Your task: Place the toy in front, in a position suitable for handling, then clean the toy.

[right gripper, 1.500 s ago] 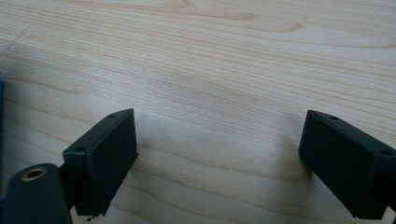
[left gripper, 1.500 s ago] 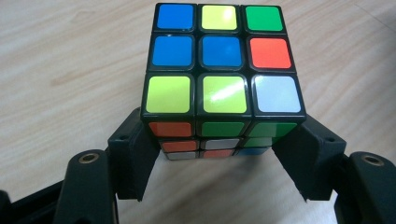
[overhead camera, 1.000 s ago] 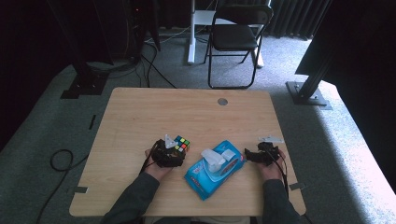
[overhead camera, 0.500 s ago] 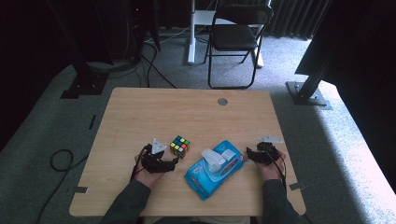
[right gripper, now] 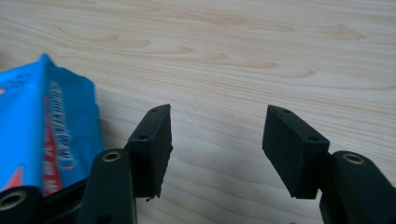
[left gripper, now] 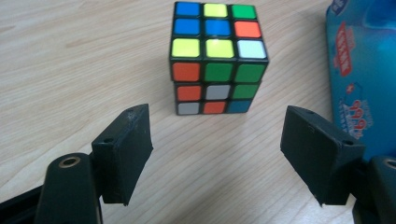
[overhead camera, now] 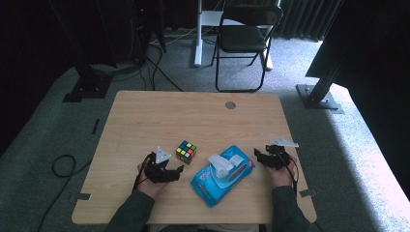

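From above we see both hands on the counter: the left hand-held gripper sits just short of the puzzle cube, and the right hand-held gripper sits just beside the end of the blue wipes pack, which lies between the two. That view also shows the pack's white flap lid raised, with what looks like a wipe standing out of the opening.

The left gripper view gives us the cube up close: it stands on the wood straight ahead of the left hand-held gripper, beyond the tips and apart from them, its top layer slightly twisted, with the pack's edge off to the right. The jaws there are spread wide with nothing between them.

In the right gripper view, the right hand-held gripper has just been closing and now stands about half open over bare wood, holding nothing; the pack lies just outside its left jaw.
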Demonstrator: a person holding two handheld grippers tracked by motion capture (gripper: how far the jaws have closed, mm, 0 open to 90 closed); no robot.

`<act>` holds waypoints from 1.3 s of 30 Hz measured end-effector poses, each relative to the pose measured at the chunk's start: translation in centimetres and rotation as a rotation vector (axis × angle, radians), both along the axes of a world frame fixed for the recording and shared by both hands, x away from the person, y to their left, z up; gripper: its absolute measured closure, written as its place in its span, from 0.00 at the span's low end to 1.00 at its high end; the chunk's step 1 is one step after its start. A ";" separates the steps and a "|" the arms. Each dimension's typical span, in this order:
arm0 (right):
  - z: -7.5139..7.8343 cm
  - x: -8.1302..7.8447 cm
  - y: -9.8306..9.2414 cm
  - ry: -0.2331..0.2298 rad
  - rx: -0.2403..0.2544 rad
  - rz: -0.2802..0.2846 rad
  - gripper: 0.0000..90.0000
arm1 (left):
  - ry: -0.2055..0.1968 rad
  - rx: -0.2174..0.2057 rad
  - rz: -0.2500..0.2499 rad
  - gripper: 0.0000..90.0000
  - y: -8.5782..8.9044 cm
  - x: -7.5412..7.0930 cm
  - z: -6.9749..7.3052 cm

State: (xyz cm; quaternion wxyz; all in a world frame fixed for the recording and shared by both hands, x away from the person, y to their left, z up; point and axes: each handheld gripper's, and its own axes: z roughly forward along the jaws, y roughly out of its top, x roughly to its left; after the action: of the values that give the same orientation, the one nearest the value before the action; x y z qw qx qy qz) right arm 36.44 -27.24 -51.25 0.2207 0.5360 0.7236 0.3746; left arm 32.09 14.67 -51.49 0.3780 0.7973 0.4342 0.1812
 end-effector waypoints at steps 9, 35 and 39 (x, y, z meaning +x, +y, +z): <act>0.4 -0.4 1.2 -0.004 -0.033 0.047 0.45 | 0.006 -0.035 -0.025 0.30 -0.4 -0.2 0.4; 0.6 -0.5 2.0 -0.037 -0.079 0.071 0.44 | -0.017 -0.060 -0.275 0.37 -7.6 1.5 4.4; 0.6 -0.5 2.0 -0.048 -0.085 0.074 0.44 | 0.019 -0.076 -0.295 0.37 -8.9 2.2 4.0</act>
State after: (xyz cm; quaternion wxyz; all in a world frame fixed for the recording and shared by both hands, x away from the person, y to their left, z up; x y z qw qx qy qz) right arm 35.90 -25.22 -50.68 0.2465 0.4902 0.7527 0.3639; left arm 34.27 5.77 -47.46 0.4263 0.8393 0.3224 0.0996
